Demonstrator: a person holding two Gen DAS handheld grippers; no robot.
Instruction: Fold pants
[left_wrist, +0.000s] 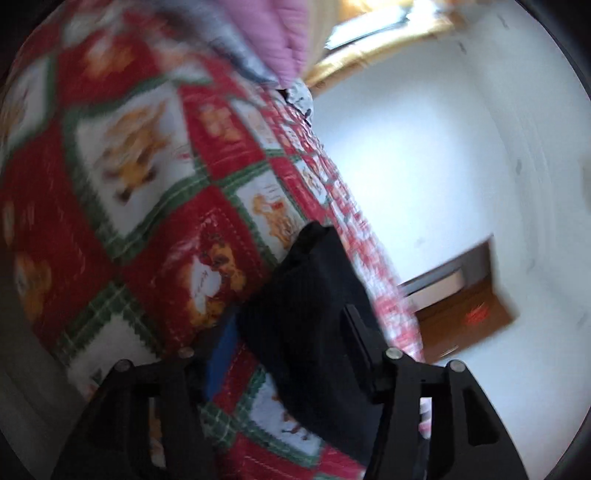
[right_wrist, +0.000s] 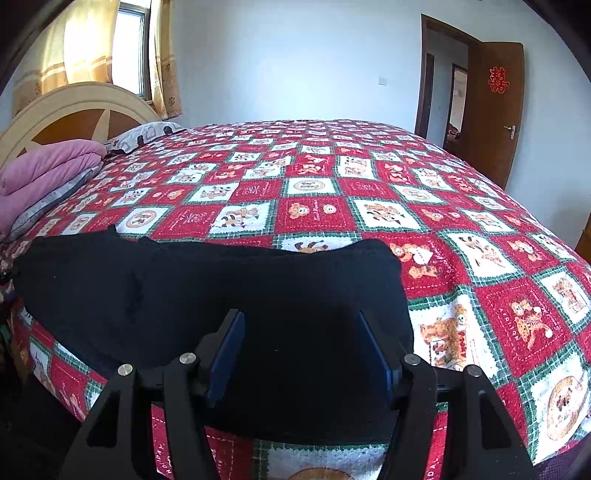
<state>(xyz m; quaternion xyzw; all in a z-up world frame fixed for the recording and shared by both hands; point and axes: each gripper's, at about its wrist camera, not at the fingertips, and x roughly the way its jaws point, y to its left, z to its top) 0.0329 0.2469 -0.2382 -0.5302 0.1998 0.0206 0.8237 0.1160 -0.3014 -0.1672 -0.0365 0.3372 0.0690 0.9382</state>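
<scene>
The black pants (right_wrist: 207, 288) lie as a wide dark band across the near side of the red, white and green checked quilt (right_wrist: 314, 184). My right gripper (right_wrist: 301, 354) hovers over their right part, jaws apart, the blue pads (right_wrist: 225, 354) not pinching any cloth. The left wrist view is blurred and rolled sideways. There an end of the black pants (left_wrist: 314, 295) lies on the quilt (left_wrist: 147, 184) between the jaws of my left gripper (left_wrist: 288, 332). These jaws stand apart: the cloth is against the right finger, and a strip of quilt shows beside the blue left pad (left_wrist: 219, 350).
A folded pink blanket (right_wrist: 48, 166) and a grey patterned pillow (right_wrist: 147, 133) lie at the head of the bed by the cream headboard (right_wrist: 74, 107). A brown door (right_wrist: 495, 110) stands open at the far right. The bed's front edge drops off just below the pants.
</scene>
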